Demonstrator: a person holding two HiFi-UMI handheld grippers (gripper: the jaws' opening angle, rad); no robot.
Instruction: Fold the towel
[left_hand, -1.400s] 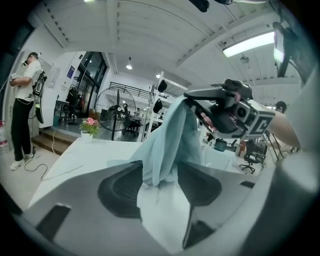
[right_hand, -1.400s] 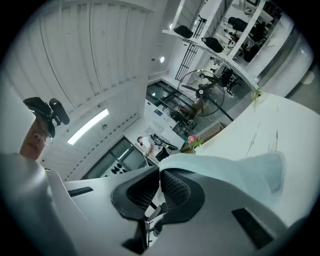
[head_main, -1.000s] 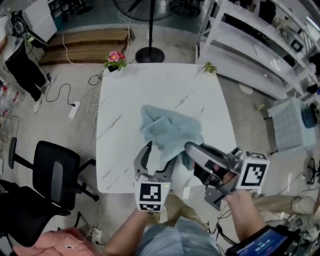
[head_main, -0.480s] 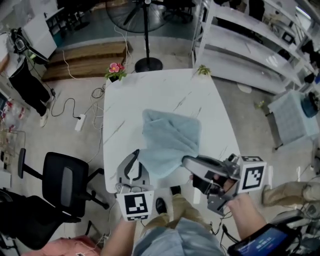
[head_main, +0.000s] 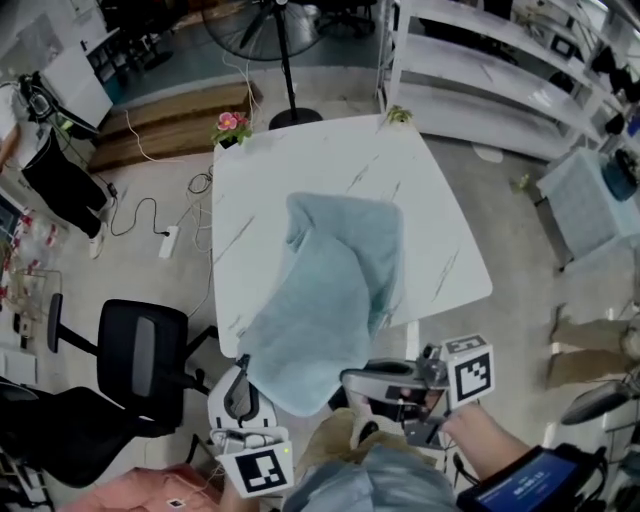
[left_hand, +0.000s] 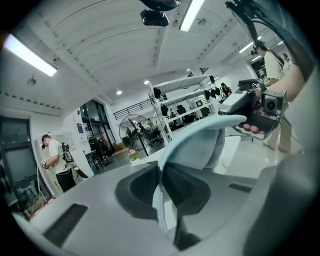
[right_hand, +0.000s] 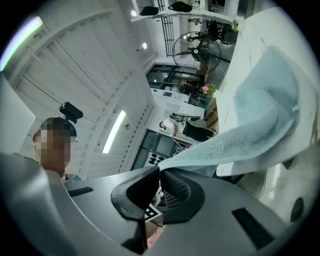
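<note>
Two pinches on one towel (head_main: 330, 290) in the head view: left gripper (head_main: 240, 372) at the near-left corner, right gripper (head_main: 347, 378) at the near-right corner, both past the near edge of the white marbled table (head_main: 440, 240). Far end of the pale blue cloth flat on the tabletop, near end lifted clear of the edge. Long axis slanting from far right on the table to near left, toward the person. Black-and-white square markers (head_main: 468, 375) on both gripper cubes. Black chair (head_main: 140, 350) on the floor left of the table, pink flowers (head_main: 230, 122) just by its far-left corner, fan (head_main: 265, 15) beyond.

Left gripper view: jaws just brought together, now pressed on a thin fold of towel (left_hand: 161, 200) between the pads. Cloth arching up and away to the right gripper (left_hand: 235, 117) at the other corner.

Right gripper view: jaws clamped tight on the towel's edge (right_hand: 215, 147). Cloth stretched taut up and to the right, broadening toward the table (right_hand: 250, 30)
</note>
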